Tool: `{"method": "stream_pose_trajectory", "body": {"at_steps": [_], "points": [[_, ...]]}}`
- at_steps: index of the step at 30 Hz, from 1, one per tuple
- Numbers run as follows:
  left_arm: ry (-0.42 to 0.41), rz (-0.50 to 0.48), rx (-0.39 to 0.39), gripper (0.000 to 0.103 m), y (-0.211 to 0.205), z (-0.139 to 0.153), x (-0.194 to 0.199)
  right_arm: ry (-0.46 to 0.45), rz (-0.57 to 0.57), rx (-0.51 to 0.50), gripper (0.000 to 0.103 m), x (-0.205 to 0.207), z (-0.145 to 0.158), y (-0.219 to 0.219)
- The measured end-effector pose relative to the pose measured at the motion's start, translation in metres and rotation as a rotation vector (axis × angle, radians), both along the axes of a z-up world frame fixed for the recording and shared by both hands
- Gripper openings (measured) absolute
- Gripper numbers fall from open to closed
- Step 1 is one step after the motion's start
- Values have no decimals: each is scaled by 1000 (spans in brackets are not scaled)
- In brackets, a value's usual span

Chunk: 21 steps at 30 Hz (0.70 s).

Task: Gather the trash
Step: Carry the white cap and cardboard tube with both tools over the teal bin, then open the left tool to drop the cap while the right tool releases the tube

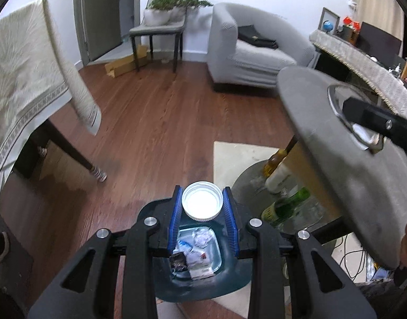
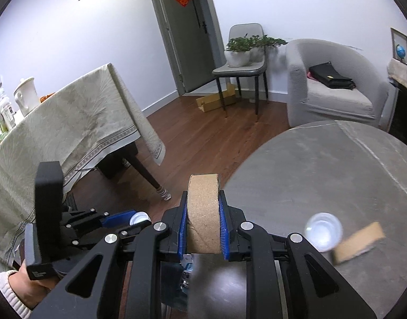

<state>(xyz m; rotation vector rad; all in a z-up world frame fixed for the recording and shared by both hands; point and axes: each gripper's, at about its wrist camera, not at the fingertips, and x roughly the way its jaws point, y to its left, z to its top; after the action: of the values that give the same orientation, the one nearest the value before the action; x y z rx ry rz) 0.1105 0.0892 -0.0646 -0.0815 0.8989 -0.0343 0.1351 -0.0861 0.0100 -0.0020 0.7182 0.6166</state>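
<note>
My left gripper point(image 1: 202, 204) is shut on a white plastic lid point(image 1: 202, 203), held above a dark teal trash bin point(image 1: 224, 276) with wrappers and crumpled plastic point(image 1: 194, 252) inside. The left gripper also shows at the lower left of the right wrist view point(image 2: 134, 219), with the lid point(image 2: 139, 218) between its blue pads. My right gripper point(image 2: 202, 212) is shut on a brown cardboard roll point(image 2: 203, 212), held upright over the edge of the round grey table point(image 2: 323, 175). A clear plastic cup point(image 2: 323, 231) and a cardboard piece point(image 2: 359, 242) lie on that table.
Below the round table top point(image 1: 336, 186), bottles point(image 1: 286, 207) stand on a lower shelf. A cloth-covered dining table point(image 2: 57, 138) is on the left, a chair with potted plants point(image 2: 242, 53) and a grey armchair point(image 2: 333, 85) at the back. Wood floor point(image 1: 155, 122) lies between.
</note>
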Motion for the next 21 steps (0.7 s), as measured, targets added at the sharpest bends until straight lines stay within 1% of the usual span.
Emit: {"method": "stream_pose_trajectory", "body": {"at_steps": [7,12,18,21], "points": [[98,3,24,33,12,-31,4,32,51,-24,20,3,-13,37],[142,-3,37,33,21,-45,3,57,85,-52,20,6,-25,62],[206,-9,29,33,32,-61,-3,89,114,-81,20,9,-39,82],[234,-9,-6,33,38,-67,-3,107,126,-98,20,10,-46,91]]}}
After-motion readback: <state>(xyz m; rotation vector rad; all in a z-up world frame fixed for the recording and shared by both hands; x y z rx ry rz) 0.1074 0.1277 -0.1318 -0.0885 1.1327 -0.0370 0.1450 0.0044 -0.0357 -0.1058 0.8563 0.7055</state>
